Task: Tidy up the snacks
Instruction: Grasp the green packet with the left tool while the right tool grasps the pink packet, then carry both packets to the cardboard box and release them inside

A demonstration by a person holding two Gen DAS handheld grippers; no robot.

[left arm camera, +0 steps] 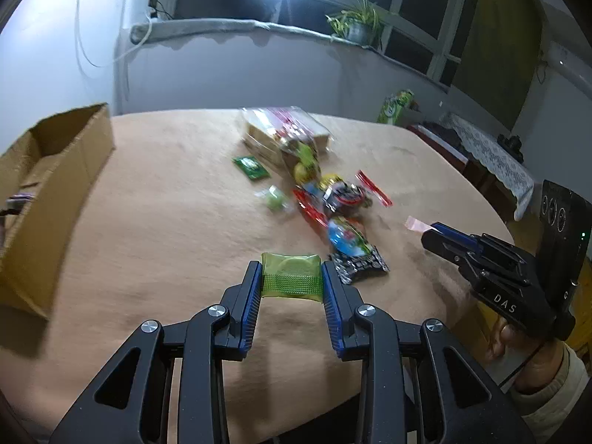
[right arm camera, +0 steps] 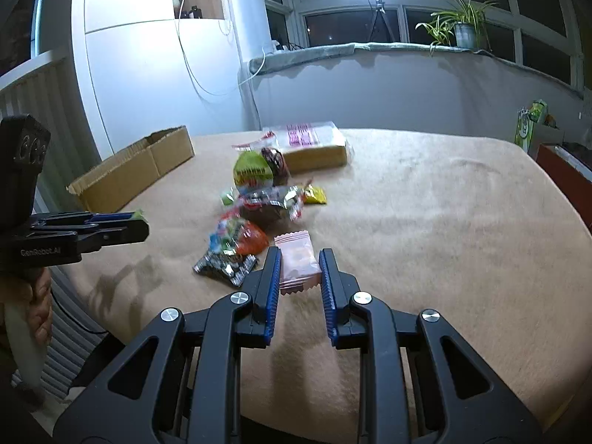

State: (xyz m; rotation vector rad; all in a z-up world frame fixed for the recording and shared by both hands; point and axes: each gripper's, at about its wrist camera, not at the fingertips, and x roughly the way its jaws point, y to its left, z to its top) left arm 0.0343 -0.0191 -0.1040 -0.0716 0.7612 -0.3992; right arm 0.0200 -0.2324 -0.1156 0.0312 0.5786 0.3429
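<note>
Snacks are lying in a loose heap (left arm camera: 325,199) near the middle of the desk (left arm camera: 166,222), which is covered in a tan cloth. In the left wrist view, the left hand-held gripper (left arm camera: 291,281) is clamping a green packet (left arm camera: 291,272) between its blue pads, the packet spanning the narrow gap and hanging just above the cloth. An open cardboard box (left arm camera: 55,192) is sitting at the left edge of the desk, well apart from the heap. A black foil packet (left arm camera: 359,264) is lying just beside the right pad. At the far right the right hand-held gripper (left arm camera: 431,227) is coming into view, a pink packet (left arm camera: 416,222) sticking out of its tip — a hand (left arm camera: 518,340) is gripping its handle.

In the right wrist view, the right hand-held gripper (right arm camera: 299,270) is pinching the pink packet (right arm camera: 298,262) between nearly closed pads, close to the near end of the heap (right arm camera: 259,199). The black foil packet (right arm camera: 225,264) is lying to its left. The left hand-held gripper (right arm camera: 138,218) is showing side-on at the left, a sliver of green at its tip. Behind it the cardboard box (right arm camera: 137,170) is standing — open side up.
</note>
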